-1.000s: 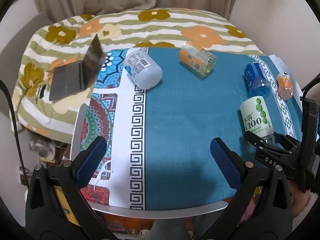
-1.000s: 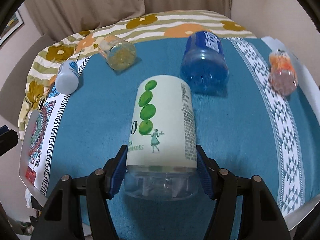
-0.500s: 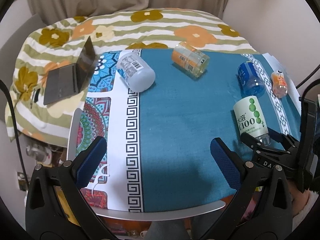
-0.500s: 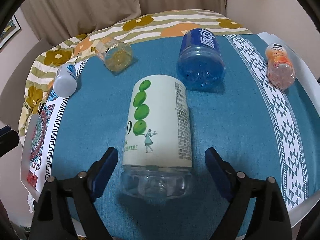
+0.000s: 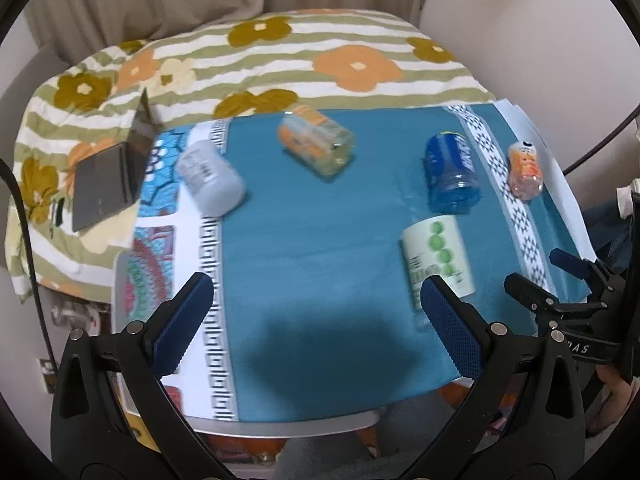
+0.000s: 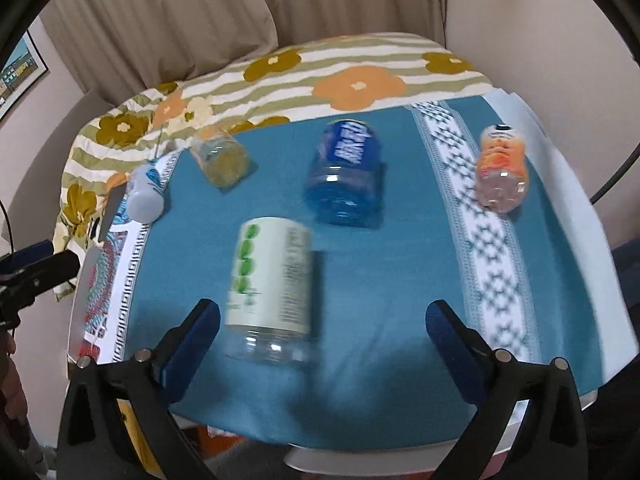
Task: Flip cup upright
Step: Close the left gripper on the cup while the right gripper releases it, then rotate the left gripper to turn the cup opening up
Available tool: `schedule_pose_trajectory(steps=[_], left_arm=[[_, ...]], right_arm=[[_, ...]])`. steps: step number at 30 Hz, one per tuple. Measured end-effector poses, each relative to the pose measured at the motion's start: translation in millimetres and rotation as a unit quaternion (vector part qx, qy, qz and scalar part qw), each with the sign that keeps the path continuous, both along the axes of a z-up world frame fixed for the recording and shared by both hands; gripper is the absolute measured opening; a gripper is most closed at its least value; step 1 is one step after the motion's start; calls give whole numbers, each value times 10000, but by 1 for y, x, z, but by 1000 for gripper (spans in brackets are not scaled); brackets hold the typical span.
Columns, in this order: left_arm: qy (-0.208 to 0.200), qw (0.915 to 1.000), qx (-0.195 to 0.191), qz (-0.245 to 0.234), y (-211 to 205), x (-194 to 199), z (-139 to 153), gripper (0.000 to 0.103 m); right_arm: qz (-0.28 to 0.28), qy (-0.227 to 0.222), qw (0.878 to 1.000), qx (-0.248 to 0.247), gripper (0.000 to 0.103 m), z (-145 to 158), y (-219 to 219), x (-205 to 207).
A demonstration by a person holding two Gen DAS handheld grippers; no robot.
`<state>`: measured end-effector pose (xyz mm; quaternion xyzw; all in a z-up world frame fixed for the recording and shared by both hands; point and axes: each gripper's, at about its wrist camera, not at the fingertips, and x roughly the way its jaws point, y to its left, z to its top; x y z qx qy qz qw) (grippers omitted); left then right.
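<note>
Several plastic cups lie on their sides on the teal tablecloth (image 6: 400, 280). The white cup with green dots (image 6: 272, 280) lies nearest, just ahead of my right gripper's left finger; it also shows in the left wrist view (image 5: 438, 256). My right gripper (image 6: 322, 328) is open and empty, pulled back from it; it shows from the side in the left wrist view (image 5: 552, 280). My left gripper (image 5: 316, 312) is open and empty above the table's front edge. A blue cup (image 6: 348, 174), an orange cup (image 6: 500, 172), a yellow-orange cup (image 5: 316, 144) and a white-grey cup (image 5: 210, 178) lie further back.
A half-open laptop (image 5: 108, 176) lies on the flowered bedspread (image 5: 280, 60) left of the table. The bed runs along the table's far side, with curtains behind it. The table's front edge (image 5: 300, 426) is close below the grippers.
My right gripper opened from around the green-dotted cup and drew back and up; the cup stays lying on its side. My left gripper shifted right, towards that cup.
</note>
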<state>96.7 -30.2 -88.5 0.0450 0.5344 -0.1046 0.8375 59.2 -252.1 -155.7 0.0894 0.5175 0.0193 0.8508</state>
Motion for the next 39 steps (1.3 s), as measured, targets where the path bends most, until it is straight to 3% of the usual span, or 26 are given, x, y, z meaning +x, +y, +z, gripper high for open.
schedule_pose_trajectory(steps=[7,12,19,28,32,39], left_arm=[[826,9963,84,204,-65,27,-27,103],[1456,9880,210,476,-100,47,-59,103],[2135,9734,316,771,-125,63,-93,98],[2499,9631,404,913,-140,76,-113,93],[2679,9579,394,950,-141,83,-127,68],[2657,9589,339,936,-139,82,-127,66]], right_arm=[[584,342,9962,-542,103,-9,-41,14],[1170,424,9891,-791,103,-20,-56,25],[1668,531,9824,-649,103,-39,-79,40],[1867,565,9797,-469,103,-50,-95,52],[1888,560,9797,-372,103,-49,-97,53],[1912,551,9796,-291,103,-48,-99,54]])
